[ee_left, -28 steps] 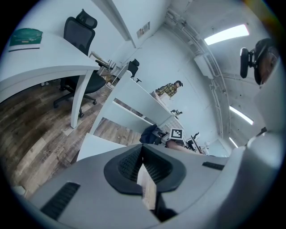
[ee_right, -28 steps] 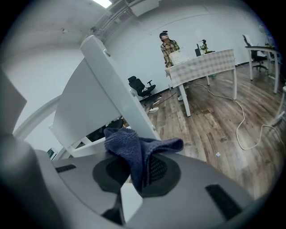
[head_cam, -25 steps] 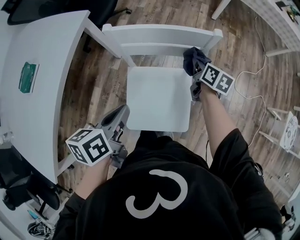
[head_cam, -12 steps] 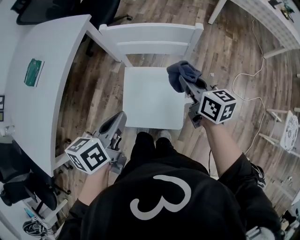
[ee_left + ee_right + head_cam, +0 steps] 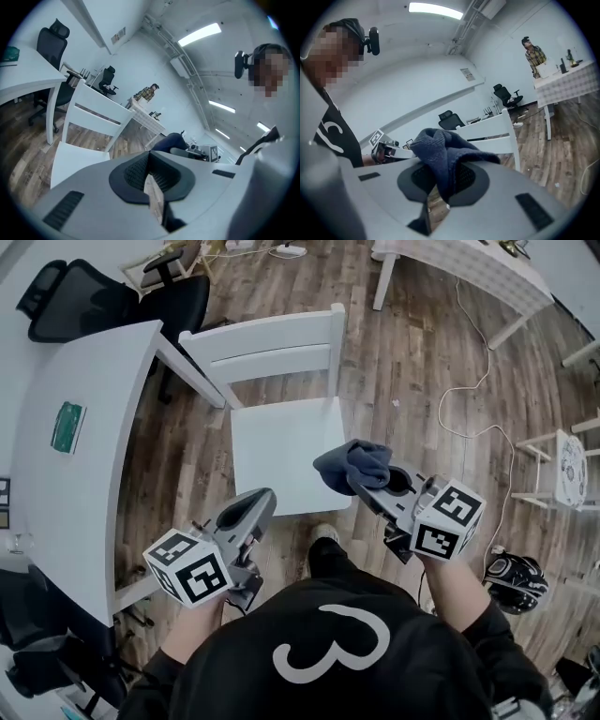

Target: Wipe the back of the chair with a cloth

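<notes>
Nearest the camera is the person's black shirt [image 5: 328, 662] with a large white figure on it. The left claw [image 5: 260, 504] is held low at the person's left side, as it was a second ago. In the left gripper view its [image 5: 151, 182] ribbed pads are closed together with nothing between them.

The right claw [image 5: 364, 482] is clamped on a bunched dark blue cloth [image 5: 354, 463]. In the right gripper view the cloth [image 5: 440, 145] folds up and over the top of the claw [image 5: 440, 183], pinched between its pads.

A second ago the cloth was pressed against the right end of the backrest, and half a second ago it hung over the right side of the seat. Now it has been drawn back toward the person and touches nothing. It sits just off the seat's front right corner, well apart from the backrest [image 5: 267, 341].

The white wooden chair [image 5: 281, 456] stands upright and empty. It now lies farther up the head view than before and shows in both gripper views [image 5: 93, 117] [image 5: 492, 129].

To its left is the curved white counter [image 5: 75, 484], which carries a small green object [image 5: 67, 426]. A black office chair [image 5: 103, 301] stands beyond the counter. A white cable [image 5: 478, 381] trails across the brown plank floor [image 5: 412, 362] to the right. Farther off, a table with a chequered cover [image 5: 469, 263] has come into view, and a second person [image 5: 533, 54] stands behind it.
</notes>
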Demonstrator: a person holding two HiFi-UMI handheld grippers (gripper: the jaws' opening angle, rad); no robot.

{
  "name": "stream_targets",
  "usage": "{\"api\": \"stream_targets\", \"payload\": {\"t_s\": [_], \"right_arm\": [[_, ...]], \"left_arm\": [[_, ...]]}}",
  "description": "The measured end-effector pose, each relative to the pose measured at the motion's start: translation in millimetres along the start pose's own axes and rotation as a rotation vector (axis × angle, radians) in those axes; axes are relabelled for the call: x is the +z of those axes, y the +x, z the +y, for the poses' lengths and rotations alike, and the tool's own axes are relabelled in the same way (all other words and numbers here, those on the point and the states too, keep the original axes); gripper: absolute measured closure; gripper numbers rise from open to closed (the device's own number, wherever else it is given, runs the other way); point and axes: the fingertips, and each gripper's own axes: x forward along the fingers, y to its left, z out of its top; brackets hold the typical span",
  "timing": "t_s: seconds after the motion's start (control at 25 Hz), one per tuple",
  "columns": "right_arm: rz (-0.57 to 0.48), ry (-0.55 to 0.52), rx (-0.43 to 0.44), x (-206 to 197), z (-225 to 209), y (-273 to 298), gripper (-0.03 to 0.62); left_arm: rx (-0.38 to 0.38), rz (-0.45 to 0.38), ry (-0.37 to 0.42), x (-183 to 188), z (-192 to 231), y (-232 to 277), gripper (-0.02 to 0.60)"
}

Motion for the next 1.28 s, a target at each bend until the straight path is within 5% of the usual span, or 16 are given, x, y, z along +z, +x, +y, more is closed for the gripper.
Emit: {"api": "stream_targets", "payload": {"t_s": [0.72, 1.28], "right_arm": [[-0.226, -0.139, 0.0, -28.1, 279.6, -70.0, 0.546], [-0.277, -0.121, -0.01, -34.8, 316.4, -86.2, 0.546]], "left_arm": [[-0.114, -0.19, 0.219, -49.7, -116.7, -229.4, 0.568], [-0.12, -0.233, 0.238, -60.4, -136.2, -268.2, 0.568]]}}
